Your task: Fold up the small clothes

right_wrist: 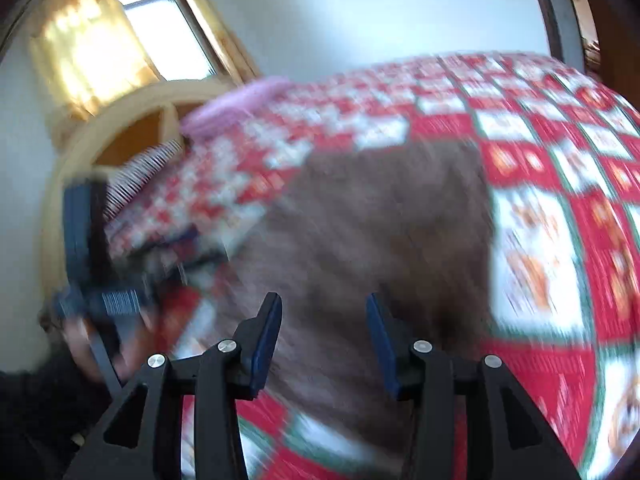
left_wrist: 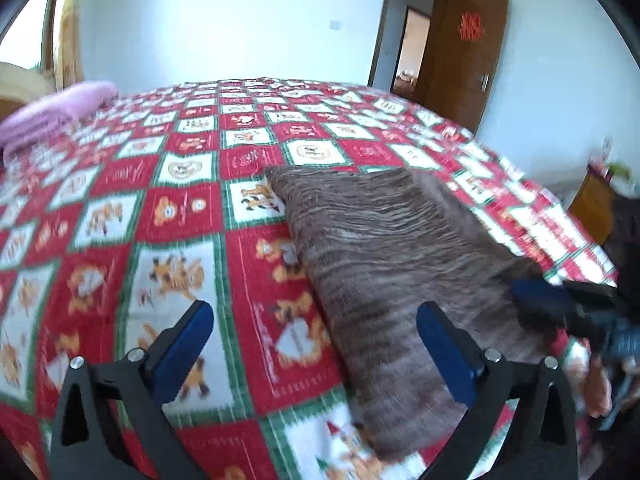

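Left wrist view shows you the bed (left_wrist: 168, 216) under its red, white and green quilt, with the brown garment (left_wrist: 384, 264) lying flat on it, folded into a long strip that runs from mid-bed toward you. A pink blanket (left_wrist: 52, 112) sits at the far left edge; a brown door (left_wrist: 460, 60) stands open behind. Your left gripper (left_wrist: 316, 316) hovers over the quilt with jaws spread wide and nothing between them; the garment's near end passes under the right finger. Your right gripper (right_wrist: 324, 304), in its own blurred view, hangs above the garment's near part, jaws parted and holding nothing. Each gripper shows at the edge of the other's view, beside the garment.
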Action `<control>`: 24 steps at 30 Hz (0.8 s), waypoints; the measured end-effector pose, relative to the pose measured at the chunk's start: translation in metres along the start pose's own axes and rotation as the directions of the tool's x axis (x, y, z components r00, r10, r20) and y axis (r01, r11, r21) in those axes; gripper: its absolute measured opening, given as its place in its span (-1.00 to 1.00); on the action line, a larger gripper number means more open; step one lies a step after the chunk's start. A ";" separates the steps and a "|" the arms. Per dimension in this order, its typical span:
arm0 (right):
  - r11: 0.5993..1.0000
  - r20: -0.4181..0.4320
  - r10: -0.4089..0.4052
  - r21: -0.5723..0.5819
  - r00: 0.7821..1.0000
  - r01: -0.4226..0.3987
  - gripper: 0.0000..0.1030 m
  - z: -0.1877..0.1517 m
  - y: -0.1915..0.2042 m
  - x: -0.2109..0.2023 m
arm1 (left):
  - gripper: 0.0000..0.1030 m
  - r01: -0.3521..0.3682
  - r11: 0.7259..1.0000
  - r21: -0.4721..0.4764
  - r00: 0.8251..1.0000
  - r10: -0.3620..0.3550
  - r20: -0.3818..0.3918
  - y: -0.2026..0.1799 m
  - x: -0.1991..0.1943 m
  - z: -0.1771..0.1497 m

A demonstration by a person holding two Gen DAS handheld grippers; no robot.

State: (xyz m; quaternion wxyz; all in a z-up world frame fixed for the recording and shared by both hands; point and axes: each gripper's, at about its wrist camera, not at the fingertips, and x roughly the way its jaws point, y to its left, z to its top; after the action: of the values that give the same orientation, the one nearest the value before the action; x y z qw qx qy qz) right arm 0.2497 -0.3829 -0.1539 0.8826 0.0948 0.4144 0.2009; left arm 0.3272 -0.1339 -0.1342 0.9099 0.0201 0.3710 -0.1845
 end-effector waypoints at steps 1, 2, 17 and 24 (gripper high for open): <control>0.999 0.007 -0.002 0.034 1.000 0.001 -0.16 -0.006 -0.011 0.001 | 1.00 -0.032 0.999 0.010 0.999 0.032 -0.022 -0.001 0.010 0.002; 0.997 0.031 0.034 0.068 0.999 -0.036 -0.16 -0.008 -0.018 -0.003 | 1.00 -0.065 0.998 0.014 0.996 0.066 -0.066 -0.002 0.024 0.001; 0.979 0.158 -0.012 0.202 0.987 -0.020 -0.02 0.035 -0.057 -0.032 | 1.00 0.055 0.998 0.014 0.985 -0.052 -0.163 -0.013 0.034 -0.019; 0.943 0.054 0.027 0.330 0.998 -0.043 -0.01 0.071 -0.105 0.022 | 1.00 0.066 0.998 0.004 0.984 -0.064 -0.168 -0.010 0.035 -0.018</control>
State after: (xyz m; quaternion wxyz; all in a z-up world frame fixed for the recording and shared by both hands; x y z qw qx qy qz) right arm 0.3459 -0.4679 -0.1594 0.8601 0.2538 0.4191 0.1419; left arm 0.3342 -0.1509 -0.1703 0.8688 0.0276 0.4459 -0.2135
